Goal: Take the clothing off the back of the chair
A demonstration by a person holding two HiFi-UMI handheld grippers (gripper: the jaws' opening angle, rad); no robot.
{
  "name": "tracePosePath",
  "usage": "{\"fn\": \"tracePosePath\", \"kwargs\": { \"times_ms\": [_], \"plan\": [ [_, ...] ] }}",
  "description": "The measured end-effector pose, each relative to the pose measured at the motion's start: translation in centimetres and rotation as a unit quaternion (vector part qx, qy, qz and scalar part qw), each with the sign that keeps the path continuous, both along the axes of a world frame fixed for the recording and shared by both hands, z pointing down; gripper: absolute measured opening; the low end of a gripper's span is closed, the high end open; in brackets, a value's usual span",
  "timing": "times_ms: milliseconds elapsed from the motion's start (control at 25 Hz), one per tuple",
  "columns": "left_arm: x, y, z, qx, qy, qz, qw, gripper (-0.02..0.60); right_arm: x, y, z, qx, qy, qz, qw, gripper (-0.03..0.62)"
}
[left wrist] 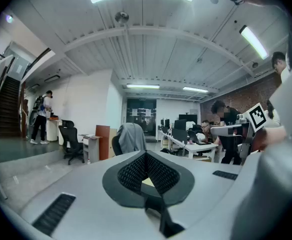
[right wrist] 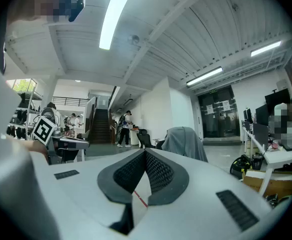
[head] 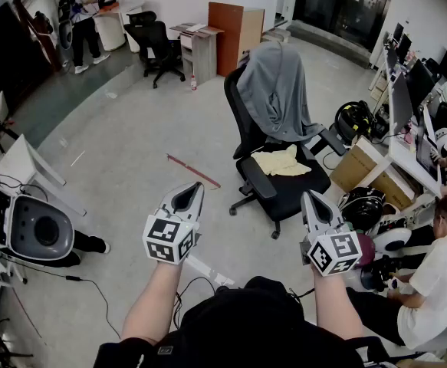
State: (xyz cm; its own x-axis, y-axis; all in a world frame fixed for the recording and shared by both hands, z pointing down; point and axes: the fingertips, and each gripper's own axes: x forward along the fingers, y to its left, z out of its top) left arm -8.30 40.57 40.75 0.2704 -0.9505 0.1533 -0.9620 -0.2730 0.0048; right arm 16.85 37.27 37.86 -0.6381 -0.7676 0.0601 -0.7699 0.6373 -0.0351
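- Clothing (head: 275,90): one grey garment draped over the top of the backrest of a black office chair (head: 246,129). It hangs in loose folds down the front of the backrest, and a trailing end falls toward the seat.
- One crumpled pale yellow cloth (head: 282,161) lies on the chair's seat, just below the garment's hanging edge.
- A stretch of grey floor (head: 131,129) lies between the chair and the two grippers.
- One thin red stick (head: 193,170) lies on that floor to the left of the chair.
- To the right of the chair are one cardboard box (head: 357,167) and a row of desks with monitors (head: 403,102). Two people sit there, and the nearer one wears a white shirt (head: 438,274).
- Behind the chair stand one wooden cabinet (head: 238,25) and one small grey desk (head: 196,48).
- Two more black chairs (head: 162,48) stand beyond that desk, making three chairs in all.
- One person with a backpack (head: 81,25) stands far behind the chair.
- Far to the left of the chair sits one white machine with a round dark opening (head: 39,228).
- Left gripper (head: 192,192): held well short of the chair, aimed toward it, jaws pressed together with nothing between them.
- Right gripper (head: 310,198): held near the chair's wheeled base, jaws likewise closed together and holding nothing.
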Motion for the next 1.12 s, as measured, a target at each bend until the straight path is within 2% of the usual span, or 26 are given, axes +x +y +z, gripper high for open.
{"fn": "tracePosePath", "kwargs": {
  "times_ms": [240,640,880,1120],
  "plan": [
    [-0.2,0.1,-0.4,0.001,-0.001,0.006,1.0,0.002,0.4,-0.1,-0.5,0.003,0.0,0.01,1.0,0.012],
    [-1.2,-1.4,1.1,-0.015,0.001,0.01,0.9998,0.002,-1.5,-1.3,1.0,-0.014,0.001,-0.003,1.0,0.013],
    [-2.1,-4.3,3.0,-0.036,0.003,0.006,0.9993,0.002,-3.3,-4.4,3.0,-0.028,0.004,-0.016,0.999,0.014],
    [-4.6,-9.5,4.6,-0.054,0.004,-0.005,0.9985,0.002,-6.2,-10.7,5.3,-0.051,0.002,-0.028,0.998,0.014]
  ]
}}
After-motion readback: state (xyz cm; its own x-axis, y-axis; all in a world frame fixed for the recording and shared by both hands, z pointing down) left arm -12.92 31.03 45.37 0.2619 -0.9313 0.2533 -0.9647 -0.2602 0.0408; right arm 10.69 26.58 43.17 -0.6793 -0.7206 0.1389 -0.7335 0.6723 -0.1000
